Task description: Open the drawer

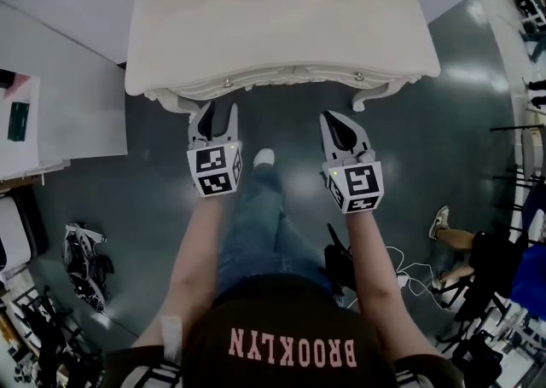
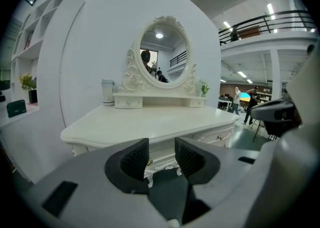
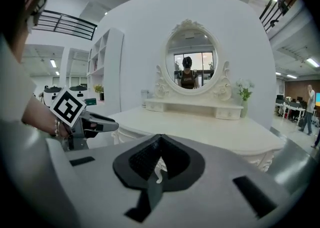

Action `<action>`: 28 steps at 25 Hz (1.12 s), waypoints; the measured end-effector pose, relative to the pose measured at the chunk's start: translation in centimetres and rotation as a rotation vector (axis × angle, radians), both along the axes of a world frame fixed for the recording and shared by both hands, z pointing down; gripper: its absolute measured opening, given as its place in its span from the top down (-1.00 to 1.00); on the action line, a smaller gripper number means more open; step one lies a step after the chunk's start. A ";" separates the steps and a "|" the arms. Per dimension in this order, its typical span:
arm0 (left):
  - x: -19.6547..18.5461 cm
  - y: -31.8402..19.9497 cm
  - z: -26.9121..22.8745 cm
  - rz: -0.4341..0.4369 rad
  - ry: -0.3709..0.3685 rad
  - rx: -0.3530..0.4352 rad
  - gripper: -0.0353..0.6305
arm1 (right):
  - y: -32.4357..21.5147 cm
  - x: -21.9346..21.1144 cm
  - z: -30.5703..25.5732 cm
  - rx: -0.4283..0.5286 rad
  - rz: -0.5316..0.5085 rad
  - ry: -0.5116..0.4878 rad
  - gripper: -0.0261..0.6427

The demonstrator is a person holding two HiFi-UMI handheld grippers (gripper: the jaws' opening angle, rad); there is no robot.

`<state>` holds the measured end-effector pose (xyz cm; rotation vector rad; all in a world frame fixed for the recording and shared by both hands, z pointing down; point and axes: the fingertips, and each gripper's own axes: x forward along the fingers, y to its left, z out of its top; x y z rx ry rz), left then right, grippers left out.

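Left tool [image 1: 217, 112] spread, right tool [image 1: 333, 119] pressed together, both seemingly just short of the dressing table [image 1: 290, 78] rim.

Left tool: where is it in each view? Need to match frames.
Head view: left tool, left of centre, just short of the white dressing table.
Left gripper view: left tool, bottom centre, jaws apart.
Right gripper view: left tool, at left, mid-height, pointing right.
Shared landmark: the white dressing table, in all three.
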<state>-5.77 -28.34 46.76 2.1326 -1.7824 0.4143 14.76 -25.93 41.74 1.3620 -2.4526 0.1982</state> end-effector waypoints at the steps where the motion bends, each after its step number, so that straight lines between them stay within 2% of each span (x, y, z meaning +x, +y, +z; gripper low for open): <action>1: -0.1 -0.4 0.9 -0.005 -0.003 -0.014 0.42 | -0.4 0.0 0.8 -0.014 0.005 -0.004 0.93; 7: -0.9 -3.1 5.7 -0.057 0.003 -0.088 0.42 | -3.3 0.1 4.5 -0.066 0.045 -0.016 0.93; 14: -1.2 -5.6 11.0 -0.069 -0.042 -0.177 0.46 | -5.5 -0.2 8.2 -0.116 0.061 -0.018 0.93; 21: -1.9 -7.6 14.8 -0.113 -0.130 -0.196 0.46 | -6.6 0.4 11.8 -0.163 0.059 -0.010 0.93; 28: -2.2 -9.1 16.1 -0.117 -0.167 -0.217 0.54 | -7.8 0.4 12.4 -0.179 0.070 -0.025 0.93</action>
